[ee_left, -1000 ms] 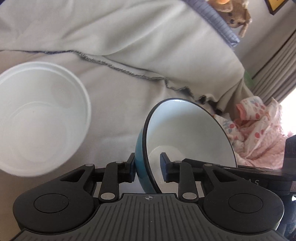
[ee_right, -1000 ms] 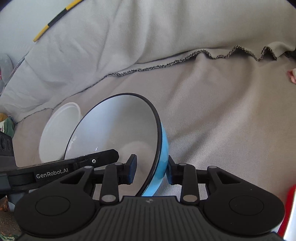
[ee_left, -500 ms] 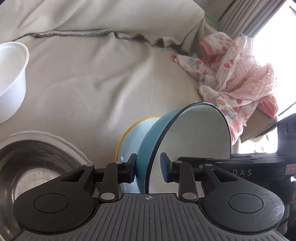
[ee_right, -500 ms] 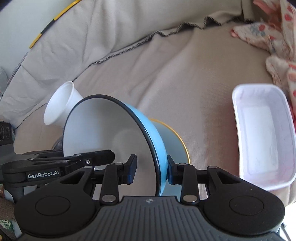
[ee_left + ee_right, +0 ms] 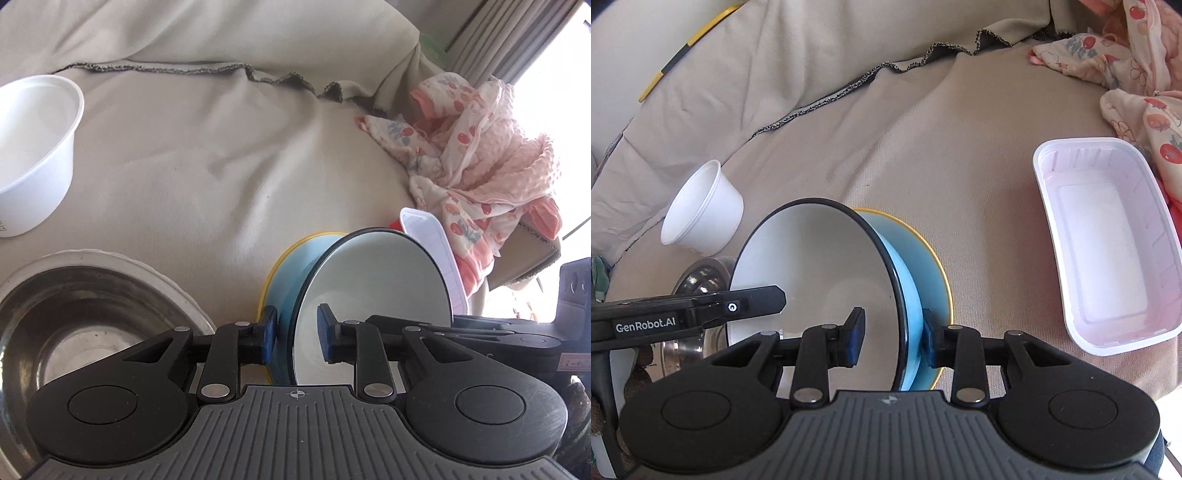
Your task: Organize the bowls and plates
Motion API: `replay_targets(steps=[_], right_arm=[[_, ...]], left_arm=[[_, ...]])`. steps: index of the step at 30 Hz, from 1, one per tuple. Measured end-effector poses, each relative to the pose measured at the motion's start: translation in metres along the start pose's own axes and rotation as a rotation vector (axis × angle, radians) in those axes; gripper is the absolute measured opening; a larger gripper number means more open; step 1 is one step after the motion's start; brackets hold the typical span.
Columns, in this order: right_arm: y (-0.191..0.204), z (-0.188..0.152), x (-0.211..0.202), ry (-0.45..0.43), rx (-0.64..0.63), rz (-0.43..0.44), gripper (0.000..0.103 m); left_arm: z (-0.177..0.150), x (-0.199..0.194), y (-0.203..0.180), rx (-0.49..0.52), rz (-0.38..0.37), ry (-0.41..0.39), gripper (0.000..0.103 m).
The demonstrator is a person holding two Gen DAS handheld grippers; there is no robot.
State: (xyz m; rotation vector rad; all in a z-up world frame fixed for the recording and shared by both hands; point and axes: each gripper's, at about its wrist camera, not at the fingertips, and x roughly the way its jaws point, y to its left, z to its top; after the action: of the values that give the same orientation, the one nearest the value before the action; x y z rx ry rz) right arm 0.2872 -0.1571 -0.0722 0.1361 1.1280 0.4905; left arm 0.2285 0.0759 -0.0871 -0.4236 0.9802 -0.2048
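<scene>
A blue bowl with a white inside and dark rim (image 5: 373, 288) (image 5: 820, 266) sits on a blue plate with a yellow rim (image 5: 291, 258) (image 5: 931, 273) on the beige cloth. My left gripper (image 5: 295, 341) straddles the bowl's rim, fingers slightly apart from it. My right gripper (image 5: 892, 334) straddles the opposite rim, with gaps beside its pads too. A steel bowl (image 5: 81, 317) (image 5: 698, 280) sits on a white plate at the left. A white plastic bowl (image 5: 33, 147) (image 5: 701, 214) stands further back.
A white rectangular plastic tray (image 5: 1108, 240) (image 5: 436, 251) lies right of the blue plate. Pink patterned clothes (image 5: 480, 147) (image 5: 1137, 74) are heaped at the far right. A beige cushion (image 5: 221, 33) backs the surface.
Both grippers carried the blue bowl from near the white plastic bowl down onto the yellow-rimmed plate. The fingers of both have since spread off the rim.
</scene>
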Motion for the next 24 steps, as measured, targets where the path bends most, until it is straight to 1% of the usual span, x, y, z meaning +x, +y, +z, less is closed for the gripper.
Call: replay_targets(steps=[3, 6, 7, 9, 11, 13, 15, 16, 18, 24], right_arm=[[0.008, 0.000, -0.005, -0.023, -0.040, -0.025, 0.032], [0.014, 0.003, -0.020, -0.080, -0.093, -0.060, 0.034], [0.015, 0.004, -0.025, -0.102, -0.102, -0.068, 0.035], [0.015, 0.007, -0.035, -0.142, -0.115, -0.069, 0.035], [0.013, 0.008, -0.041, -0.159, -0.114, -0.064, 0.035], [0.011, 0.008, -0.044, -0.182, -0.115, -0.076, 0.035], [0.010, 0.006, -0.042, -0.198, -0.114, -0.102, 0.036], [0.009, 0.004, -0.040, -0.198, -0.104, -0.107, 0.039], [0.005, -0.001, -0.034, -0.181, -0.068, -0.092, 0.042], [-0.009, -0.012, -0.014, -0.127, 0.033, -0.075, 0.045]], left_arm=[[0.000, -0.003, 0.000, 0.010, 0.003, -0.003, 0.026], [0.002, -0.003, 0.003, 0.004, -0.004, -0.002, 0.025], [0.003, -0.005, 0.003, 0.006, -0.003, -0.014, 0.023], [0.005, -0.010, 0.002, 0.015, -0.010, -0.029, 0.023], [0.006, -0.016, -0.001, 0.029, -0.010, -0.049, 0.023], [0.006, -0.019, -0.002, 0.046, 0.017, -0.066, 0.023], [0.006, -0.017, -0.004, 0.062, 0.066, -0.071, 0.024], [0.006, -0.015, -0.002, 0.060, 0.074, -0.066, 0.026], [0.007, -0.008, 0.000, 0.046, 0.065, -0.048, 0.026], [0.004, 0.009, 0.002, 0.041, 0.069, -0.003, 0.025]])
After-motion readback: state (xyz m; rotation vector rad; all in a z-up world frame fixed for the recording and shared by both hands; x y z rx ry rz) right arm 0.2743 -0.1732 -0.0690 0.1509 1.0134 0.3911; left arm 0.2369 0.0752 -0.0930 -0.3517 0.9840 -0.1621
